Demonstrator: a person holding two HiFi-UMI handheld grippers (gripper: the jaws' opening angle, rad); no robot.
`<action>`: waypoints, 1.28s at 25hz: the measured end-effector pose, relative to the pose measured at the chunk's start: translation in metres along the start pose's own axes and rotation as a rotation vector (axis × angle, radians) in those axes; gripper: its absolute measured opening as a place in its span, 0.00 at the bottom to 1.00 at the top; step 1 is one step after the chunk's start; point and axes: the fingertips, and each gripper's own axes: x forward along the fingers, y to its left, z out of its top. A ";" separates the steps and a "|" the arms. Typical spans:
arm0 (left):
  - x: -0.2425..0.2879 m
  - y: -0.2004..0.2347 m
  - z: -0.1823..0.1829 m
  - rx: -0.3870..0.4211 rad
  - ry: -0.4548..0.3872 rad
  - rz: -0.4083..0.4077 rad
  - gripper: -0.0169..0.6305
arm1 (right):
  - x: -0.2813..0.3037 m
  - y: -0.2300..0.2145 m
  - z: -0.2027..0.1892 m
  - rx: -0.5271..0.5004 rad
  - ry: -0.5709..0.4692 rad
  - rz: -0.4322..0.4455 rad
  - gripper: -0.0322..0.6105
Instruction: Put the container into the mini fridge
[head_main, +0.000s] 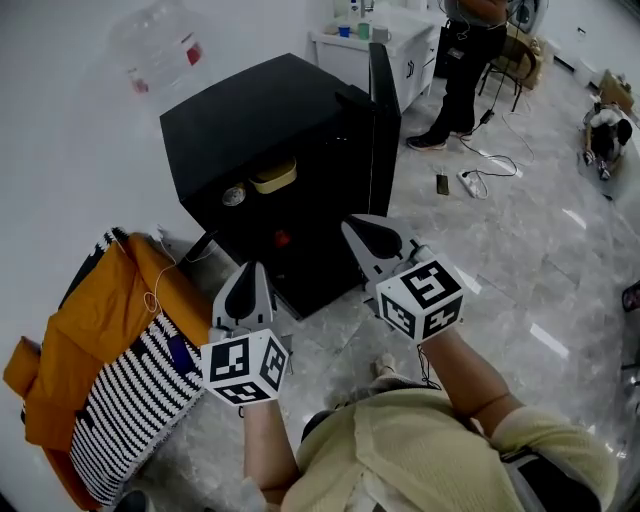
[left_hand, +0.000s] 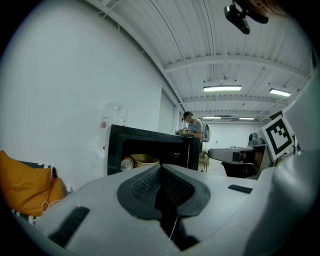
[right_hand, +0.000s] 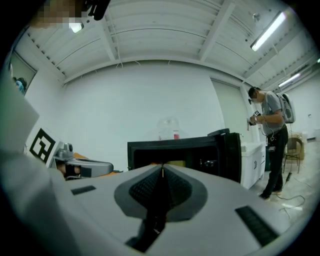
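Left gripper (head_main: 251, 275) and right gripper (head_main: 354, 230) above the floor (head_main: 530, 270), both jaws pressed together on nothing, beyond them the open fridge (head_main: 262, 110), container (head_main: 273, 178) upright at its upper shelf's front edge, long axis along that edge, can (head_main: 234, 195) just left.

Glossy grey marble-tile floor (head_main: 520, 280). On it stand 1 black box-shaped mini fridge (head_main: 260, 120), door open, and 1 white cabinet (head_main: 400, 45) behind it. An orange and striped fabric bag (head_main: 120, 370) slumps beside the fridge; a white power strip (head_main: 472, 183) lies near the cabinet.
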 end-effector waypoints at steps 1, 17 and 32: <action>-0.001 -0.001 -0.002 -0.003 0.003 -0.004 0.07 | -0.002 0.001 -0.001 0.002 0.002 -0.002 0.10; -0.010 -0.022 -0.014 0.011 0.027 -0.034 0.07 | -0.029 0.005 -0.013 -0.004 0.023 -0.026 0.10; -0.007 -0.020 -0.021 0.027 0.050 -0.019 0.07 | -0.030 -0.002 -0.020 0.016 0.046 -0.030 0.10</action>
